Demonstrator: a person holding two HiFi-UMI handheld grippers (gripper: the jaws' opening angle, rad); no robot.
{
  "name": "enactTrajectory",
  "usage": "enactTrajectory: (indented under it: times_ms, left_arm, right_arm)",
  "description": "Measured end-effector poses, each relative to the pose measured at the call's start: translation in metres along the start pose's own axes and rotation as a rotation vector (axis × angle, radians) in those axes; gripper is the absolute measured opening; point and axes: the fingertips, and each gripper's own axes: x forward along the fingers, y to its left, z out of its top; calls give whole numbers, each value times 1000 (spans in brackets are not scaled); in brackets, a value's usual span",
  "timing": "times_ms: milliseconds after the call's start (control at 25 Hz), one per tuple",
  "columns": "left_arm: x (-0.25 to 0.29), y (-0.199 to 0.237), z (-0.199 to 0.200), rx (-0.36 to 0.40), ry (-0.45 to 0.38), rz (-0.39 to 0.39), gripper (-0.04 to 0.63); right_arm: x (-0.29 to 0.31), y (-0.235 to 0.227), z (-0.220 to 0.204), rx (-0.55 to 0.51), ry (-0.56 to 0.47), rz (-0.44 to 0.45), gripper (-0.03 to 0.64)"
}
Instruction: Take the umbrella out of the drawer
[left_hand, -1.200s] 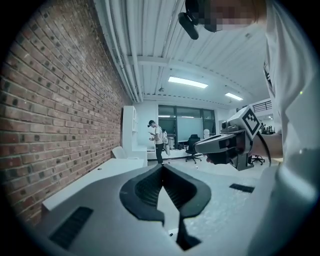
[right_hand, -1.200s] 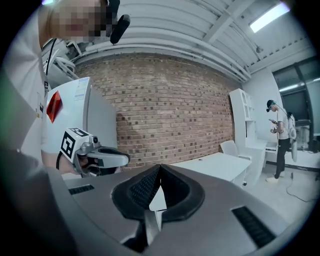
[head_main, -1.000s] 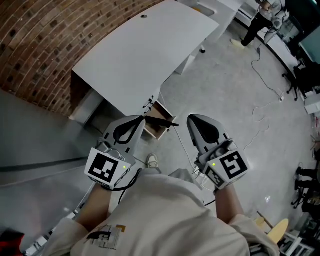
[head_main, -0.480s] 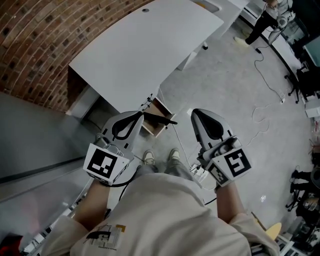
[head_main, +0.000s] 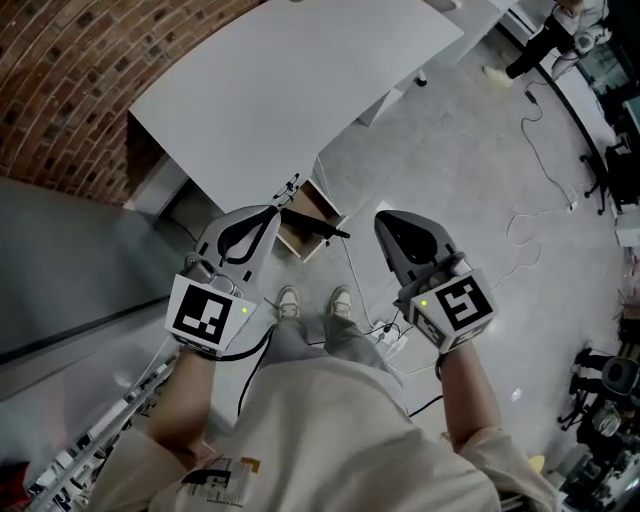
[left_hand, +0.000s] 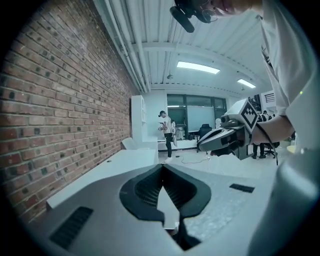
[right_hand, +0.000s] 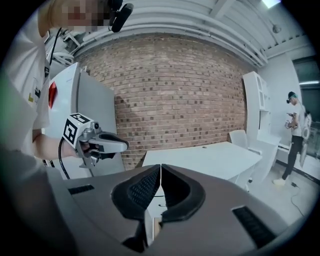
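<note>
A small wooden drawer (head_main: 297, 231) stands pulled out under the edge of the white table (head_main: 290, 90). A black umbrella (head_main: 316, 226) lies across it, one end poking out to the right. My left gripper (head_main: 272, 210) hangs just left of the drawer, shut with nothing between its jaws (left_hand: 162, 166). To the right of the umbrella's end is my right gripper (head_main: 381, 218), also shut and empty (right_hand: 160, 166). Each gripper view shows the other gripper: the right gripper (left_hand: 220, 140), and the left gripper (right_hand: 102, 142).
A brick wall (head_main: 60, 80) runs behind the table and a grey panel (head_main: 70, 270) stands at the left. Cables and a power strip (head_main: 392, 340) lie on the floor by my shoes (head_main: 288, 299). A person (head_main: 545, 40) stands far off at the upper right.
Both grippers have sunk and moved forward toward the drawer, still shut. My shoes have come into view below them.
</note>
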Motion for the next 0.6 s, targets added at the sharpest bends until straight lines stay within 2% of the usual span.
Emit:
enactTrajectory:
  times_ms: [320,440,600]
  left_arm:
    - [42,0,-49,-2,45,4,8]
    - [61,-4,-84,-27,84,4,8]
    - [86,-9,-136,-72,138,8,8]
  right_arm:
    - [61,-27,-61,25,102,71,13]
    - [93,-37,-98,33,152,117,101]
    - [131,-48,-156,0,232,153,154]
